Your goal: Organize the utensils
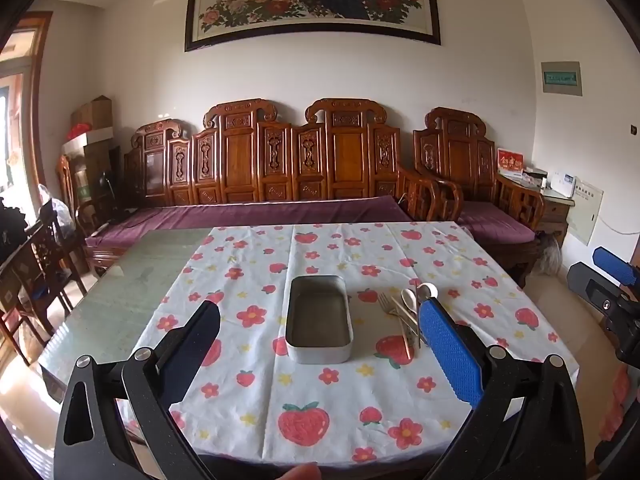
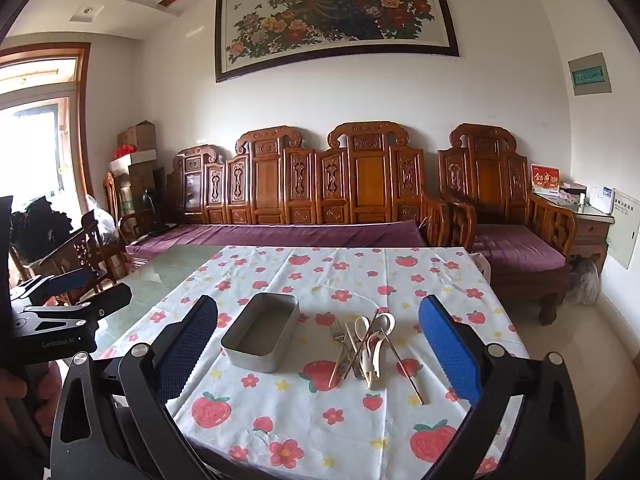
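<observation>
Left claw (image 1: 320, 328): black frame, blue ribbed pads, jaws standing wide apart, nothing between the pads, hovering over the near part of the bench and tilting slightly downward. Its right pad (image 1: 450, 354) is overlapping the utensil pile in the left wrist view, hiding the handles; contact cannot be told from here. A fingertip (image 1: 298, 473) is showing at the bottom edge of that view.

Right claw (image 2: 318, 340): same build, jaws likewise spread wide and gripping nothing, also hanging above the bench short of the items. The other claw is showing at the left edge of the right wrist view, with part of a hand (image 2: 16, 394) below it.

Rectangular grey metal tin with rounded corners (image 2: 262, 344) is sitting open and empty on the cloth, lying lengthwise away from the cameras. It is lining up between the left claw's pads in the left wrist view.

Loose pile of utensils (image 2: 366, 344) is lying just right of the tin, apart from it: a steel fork (image 2: 340, 330), two white spoons (image 2: 362, 326) with bowls pointing away, a metal spoon, and thin chopsticks (image 2: 404, 364) crossing over them. All are lying outside the tin.

White tablecloth printed with red strawberries and flowers (image 2: 304, 412) is covering the right part of the bench; greenish glass bench top (image 2: 160, 280) is showing bare on the left.

Beyond: carved wooden sofa with purple cushions (image 2: 320, 200) along the wall, framed peacock-and-peony painting (image 2: 336, 12) above it.
</observation>
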